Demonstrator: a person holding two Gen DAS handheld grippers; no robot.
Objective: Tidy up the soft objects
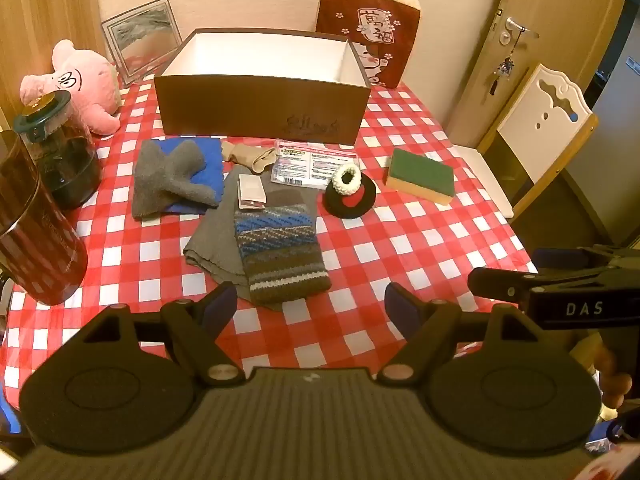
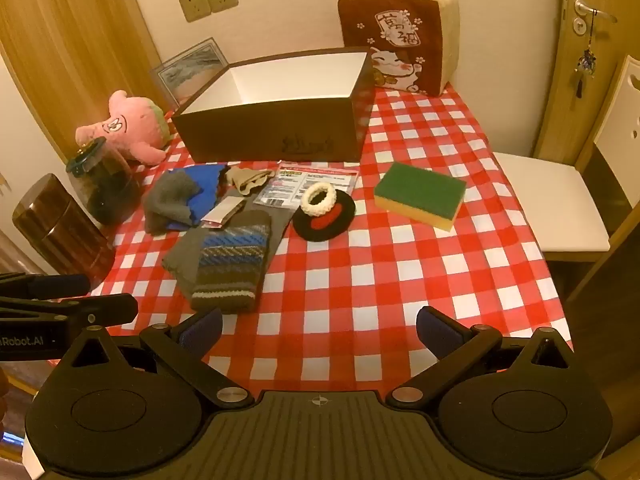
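Note:
A brown open box point(image 1: 260, 110) point(image 2: 272, 132) with a white, bare inside stands at the back of the checked table. In front of it lie a grey glove on a blue cloth point(image 1: 172, 178) point(image 2: 172, 198), a striped knit piece point(image 1: 280, 254) point(image 2: 232, 264) on a grey cloth, a white scrunchie point(image 1: 347, 179) point(image 2: 318, 199) on a black-and-red knit disc, and a green-and-yellow sponge point(image 1: 420, 176) point(image 2: 420, 196). My left gripper point(image 1: 310, 306) hovers open near the table's front, just before the striped piece. My right gripper point(image 2: 318, 328) hangs open over bare cloth, holding nothing.
A pink plush toy point(image 1: 84, 84) point(image 2: 132, 128), a dark jar point(image 1: 60, 152) point(image 2: 104, 184) and a brown canister point(image 1: 36, 232) point(image 2: 60, 228) stand on the left. A brown cushion point(image 1: 370, 32) point(image 2: 396, 44) leans on the wall. A white chair point(image 2: 560, 208) is at the right.

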